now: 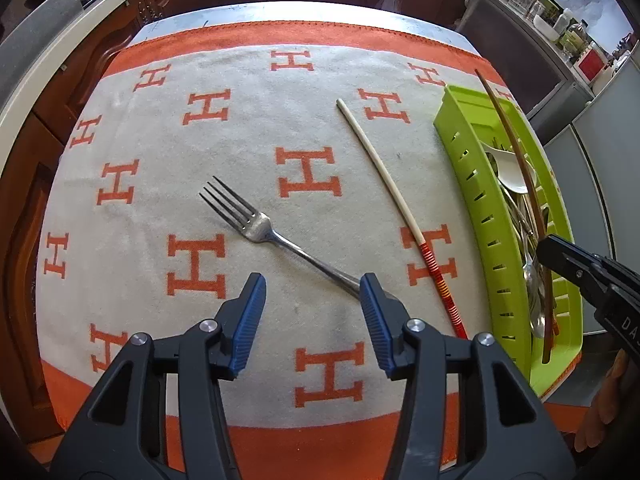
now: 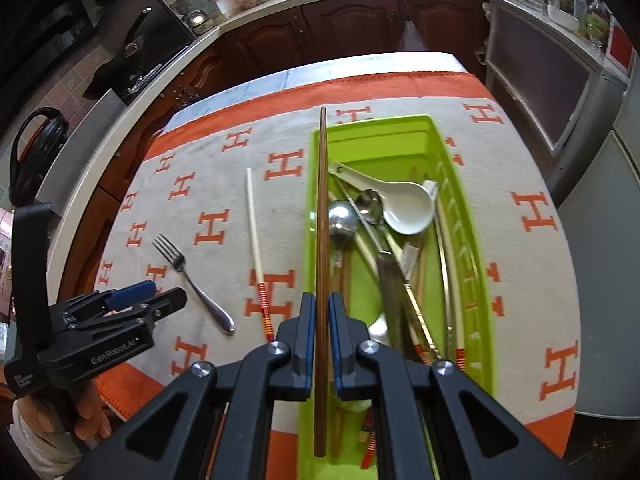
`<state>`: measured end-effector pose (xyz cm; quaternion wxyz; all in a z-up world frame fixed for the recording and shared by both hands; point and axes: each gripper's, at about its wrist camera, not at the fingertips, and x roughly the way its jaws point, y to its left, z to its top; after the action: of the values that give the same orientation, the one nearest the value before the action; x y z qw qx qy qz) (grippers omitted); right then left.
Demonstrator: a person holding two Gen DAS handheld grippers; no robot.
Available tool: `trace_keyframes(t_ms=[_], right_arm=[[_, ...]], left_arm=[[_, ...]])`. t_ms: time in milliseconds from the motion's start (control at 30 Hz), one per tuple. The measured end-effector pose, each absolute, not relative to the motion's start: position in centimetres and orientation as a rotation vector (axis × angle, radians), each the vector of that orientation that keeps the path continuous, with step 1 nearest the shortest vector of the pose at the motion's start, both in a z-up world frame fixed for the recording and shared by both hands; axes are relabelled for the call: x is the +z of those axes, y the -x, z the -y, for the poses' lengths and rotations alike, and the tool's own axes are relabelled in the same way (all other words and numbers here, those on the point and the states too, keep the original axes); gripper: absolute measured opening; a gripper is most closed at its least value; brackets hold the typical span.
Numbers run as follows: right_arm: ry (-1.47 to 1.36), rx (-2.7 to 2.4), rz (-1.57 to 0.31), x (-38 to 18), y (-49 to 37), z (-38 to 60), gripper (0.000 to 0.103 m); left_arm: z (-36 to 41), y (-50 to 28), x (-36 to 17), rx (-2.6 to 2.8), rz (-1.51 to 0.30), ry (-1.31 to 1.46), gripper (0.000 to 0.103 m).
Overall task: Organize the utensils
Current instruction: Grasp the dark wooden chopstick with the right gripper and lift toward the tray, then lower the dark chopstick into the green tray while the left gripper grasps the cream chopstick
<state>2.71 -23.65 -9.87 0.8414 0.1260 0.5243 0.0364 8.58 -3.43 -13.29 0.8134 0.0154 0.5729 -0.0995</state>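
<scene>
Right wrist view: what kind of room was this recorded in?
Most likely a home kitchen. Dark wooden cabinets run under a long curved counter, jars and containers crowd the shelf at the right, and a green cutlery tray sits on a table covered with an orange patterned cloth.

I'm in a home kitchen: dark wooden cabinets (image 2: 352, 28) run under a pale counter (image 2: 168, 68) crowded with jars and containers (image 1: 560, 24), a black stove (image 2: 132, 48) sits at the left, and my desk (image 1: 320, 10) wears an orange-and-white cloth (image 1: 160, 208).

"GenRobot.AI" on left gripper (image 2: 138, 294); "H" motifs on cloth (image 2: 532, 280).
</scene>
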Motion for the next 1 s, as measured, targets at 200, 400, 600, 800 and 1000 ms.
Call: trace_keyframes(t_ms=[200, 400, 600, 800, 1000], right_arm=[[-0.278, 0.018, -1.146, -11.3, -1.8, 25.6, 0.007], [-0.278, 0.017, -1.179, -12.1, -1.3, 25.8, 0.007], [-0.295, 0.015, -1.165, -11.8, -1.2, 25.8, 0.008], [-0.327, 0.022, -1.141, -11.5, -1.1, 26.0, 0.008], [-0.331, 0.024, -1.12, -11.1, -1.0, 25.9, 0.008]], left_arm=[[5.1, -9.7, -13.5, -0.219, -1.219, -0.047, 0.046], [6.5, -11.3, -14.4, -0.218, -1.237, -0.041, 0.046], [7.3, -11.9, -15.4, -0.222, -1.253, -0.043, 0.046], [7.7, -12.4, -15.7, -0.224, -1.258, -0.029, 0.046], [8.0, -12.9, -16.2, -0.219, -1.272, -0.014, 0.046]])
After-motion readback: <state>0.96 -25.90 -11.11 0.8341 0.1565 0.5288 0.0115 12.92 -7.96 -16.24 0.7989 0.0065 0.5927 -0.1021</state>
